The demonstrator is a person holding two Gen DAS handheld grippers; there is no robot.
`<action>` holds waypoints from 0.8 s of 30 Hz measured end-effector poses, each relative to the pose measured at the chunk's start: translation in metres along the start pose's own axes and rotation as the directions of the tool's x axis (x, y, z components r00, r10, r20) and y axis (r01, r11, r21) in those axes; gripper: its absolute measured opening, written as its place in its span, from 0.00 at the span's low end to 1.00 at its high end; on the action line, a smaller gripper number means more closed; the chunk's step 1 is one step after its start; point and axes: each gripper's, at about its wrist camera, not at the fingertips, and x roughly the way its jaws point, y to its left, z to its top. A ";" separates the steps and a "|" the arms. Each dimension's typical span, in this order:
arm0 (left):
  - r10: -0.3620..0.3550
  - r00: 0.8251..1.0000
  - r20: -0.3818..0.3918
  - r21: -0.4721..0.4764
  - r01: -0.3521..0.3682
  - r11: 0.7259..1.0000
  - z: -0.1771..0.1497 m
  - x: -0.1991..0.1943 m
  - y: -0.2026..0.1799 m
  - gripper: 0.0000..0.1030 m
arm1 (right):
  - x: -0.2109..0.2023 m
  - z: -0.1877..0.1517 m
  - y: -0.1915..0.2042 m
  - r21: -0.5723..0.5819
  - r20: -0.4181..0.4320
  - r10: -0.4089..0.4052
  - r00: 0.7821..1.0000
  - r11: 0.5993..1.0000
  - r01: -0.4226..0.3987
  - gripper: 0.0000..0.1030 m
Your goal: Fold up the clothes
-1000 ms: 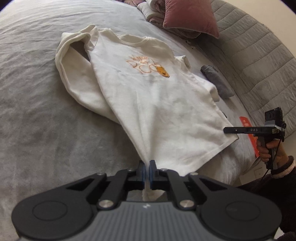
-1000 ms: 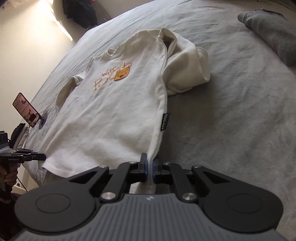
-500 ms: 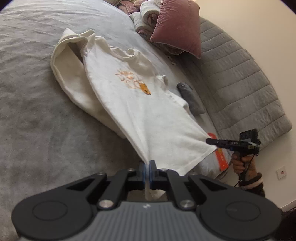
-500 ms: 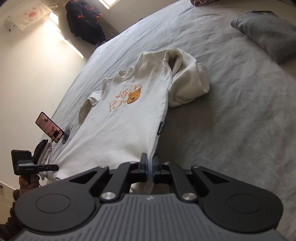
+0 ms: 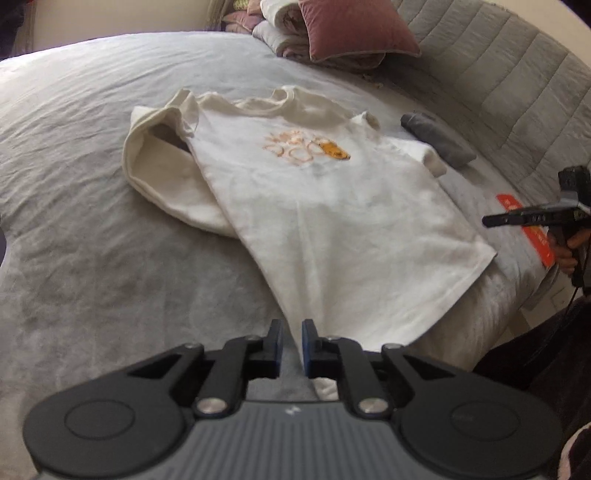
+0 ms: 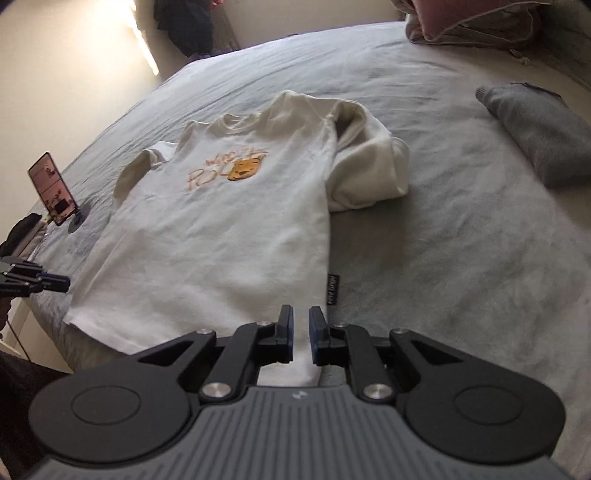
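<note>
Grey bedspread (image 5: 92,206) covers the bed, lightly wrinkled. Dusty-pink cushion (image 5: 354,29) leans on a pile of folded bedding (image 5: 280,40) at the far edge. Quilted grey headboard (image 5: 517,74) alongside. Phone (image 6: 51,188), screen lit, upright on a small round stand. Orange-red label (image 5: 532,229) at the mattress edge.

The left gripper (image 5: 291,341) has just opened slightly, pads clear of the shirt (image 5: 332,229) hem between them; the right gripper (image 5: 491,220) hovers far right.
</note>
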 end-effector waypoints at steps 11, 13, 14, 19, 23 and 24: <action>-0.184 0.982 -0.028 0.240 0.186 0.953 0.010 0.052 -0.081 0.14 | 0.054 -0.004 0.108 -0.328 -0.115 0.192 0.975 0.919 -0.220 0.14; -0.198 0.979 -0.055 0.251 0.206 0.946 0.007 0.062 -0.086 0.14 | 0.063 -0.007 0.122 -0.366 -0.149 0.204 0.968 0.898 -0.245 0.14; -0.205 0.976 -0.075 0.262 0.218 0.940 0.005 0.067 -0.088 0.14 | 0.068 -0.009 0.129 -0.384 -0.166 0.209 0.964 0.886 -0.258 0.14; -0.186 0.974 -0.130 0.300 0.218 0.929 -0.009 0.076 -0.087 0.14 | 0.082 -0.017 0.146 -0.448 -0.223 0.203 0.953 0.847 -0.285 0.14; -0.210 0.970 -0.125 0.266 0.237 0.934 -0.017 0.063 -0.068 0.14 | 0.082 -0.021 0.134 -0.439 -0.236 0.192 0.953 0.854 -0.281 0.14; -0.216 0.969 -0.121 0.251 0.241 0.938 -0.019 0.059 -0.060 0.14 | 0.080 -0.022 0.128 -0.428 -0.235 0.197 0.952 0.858 -0.284 0.15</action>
